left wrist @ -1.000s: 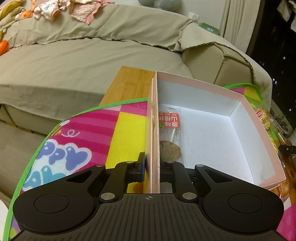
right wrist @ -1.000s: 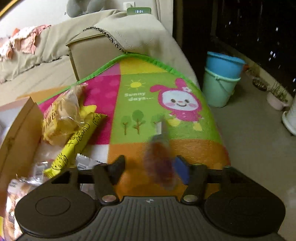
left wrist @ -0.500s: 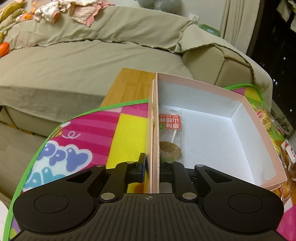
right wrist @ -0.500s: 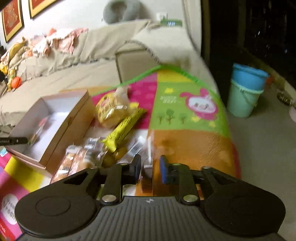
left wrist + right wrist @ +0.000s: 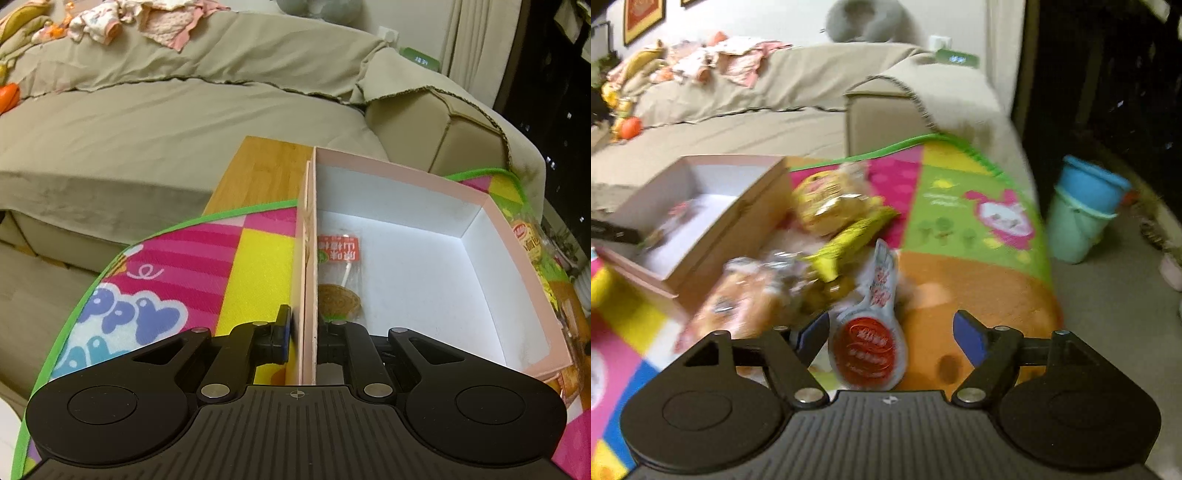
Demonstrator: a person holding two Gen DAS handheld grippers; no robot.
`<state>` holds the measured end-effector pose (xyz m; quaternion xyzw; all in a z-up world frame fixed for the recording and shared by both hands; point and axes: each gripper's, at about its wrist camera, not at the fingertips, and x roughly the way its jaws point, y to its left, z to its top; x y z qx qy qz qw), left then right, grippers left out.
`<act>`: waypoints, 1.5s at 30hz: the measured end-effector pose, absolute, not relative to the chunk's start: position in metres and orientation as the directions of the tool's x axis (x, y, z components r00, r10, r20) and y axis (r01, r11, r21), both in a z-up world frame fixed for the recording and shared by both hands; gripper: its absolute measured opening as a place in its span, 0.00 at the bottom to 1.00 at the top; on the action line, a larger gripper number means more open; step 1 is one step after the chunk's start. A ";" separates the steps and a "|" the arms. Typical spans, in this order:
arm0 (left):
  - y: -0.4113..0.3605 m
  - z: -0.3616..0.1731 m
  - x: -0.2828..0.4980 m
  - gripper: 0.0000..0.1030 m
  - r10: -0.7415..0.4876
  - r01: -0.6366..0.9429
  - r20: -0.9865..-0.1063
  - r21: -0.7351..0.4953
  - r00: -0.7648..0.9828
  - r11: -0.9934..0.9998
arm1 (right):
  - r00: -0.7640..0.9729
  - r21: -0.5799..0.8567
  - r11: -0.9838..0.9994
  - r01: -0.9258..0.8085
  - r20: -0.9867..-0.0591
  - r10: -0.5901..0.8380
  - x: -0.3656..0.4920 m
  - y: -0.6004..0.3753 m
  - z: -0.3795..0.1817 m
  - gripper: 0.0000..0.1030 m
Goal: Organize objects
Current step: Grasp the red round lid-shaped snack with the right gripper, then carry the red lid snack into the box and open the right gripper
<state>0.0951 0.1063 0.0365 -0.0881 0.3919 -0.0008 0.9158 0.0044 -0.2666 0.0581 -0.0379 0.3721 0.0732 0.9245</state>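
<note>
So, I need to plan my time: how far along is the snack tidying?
Early. Done: one lollipop packet lies in the pink box. In hand: the left tongs clamp its near wall; the right tongs are open around a red round packet, not gripping it. Left: that packet, the yellow bar, yellow bag and bread packets on the mat.

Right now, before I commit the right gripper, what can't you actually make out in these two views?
- Snack pile, right wrist view: motion blur, packets can't be told apart.
- Box near wall, left wrist view: hidden behind the left gripper.
- Lollipop packet between the right gripper's fingers: contact unclear.
</note>
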 end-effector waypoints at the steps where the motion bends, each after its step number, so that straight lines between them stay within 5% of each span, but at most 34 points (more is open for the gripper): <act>1: 0.106 0.037 0.095 0.11 -0.069 -0.067 -0.716 -0.160 0.694 0.985 | 0.703 -0.001 0.986 -0.169 -0.701 0.119 0.004 -0.266 0.056 0.72; 11: 0.106 0.038 0.090 0.11 -0.070 -0.054 -0.714 -0.150 0.696 0.987 | 0.647 0.083 0.981 -0.176 -0.742 0.179 0.009 -0.262 0.034 0.74; 14: 0.107 0.038 0.089 0.11 -0.072 -0.054 -0.713 -0.152 0.697 0.987 | 0.631 0.058 0.982 -0.179 -0.759 0.160 0.010 -0.254 0.030 0.60; 17: 0.106 0.038 0.089 0.11 -0.070 -0.054 -0.713 -0.150 0.698 0.987 | 0.636 0.014 0.982 -0.190 -0.760 0.134 0.003 -0.246 0.036 0.60; 23: 0.106 0.038 0.090 0.11 -0.069 -0.051 -0.718 -0.145 0.693 0.988 | 0.649 0.005 0.973 -0.231 -0.744 0.158 -0.023 -0.235 0.073 0.60; 34: 0.103 0.042 0.095 0.11 -0.062 -0.033 -0.720 -0.117 0.691 0.993 | 0.700 0.151 0.899 -0.411 -0.579 0.418 -0.013 -0.177 0.177 0.60; 45: 0.103 0.041 0.095 0.11 -0.065 -0.016 -0.721 -0.105 0.689 0.994 | 0.673 0.247 0.880 -0.405 -0.571 0.470 0.057 -0.125 0.150 0.72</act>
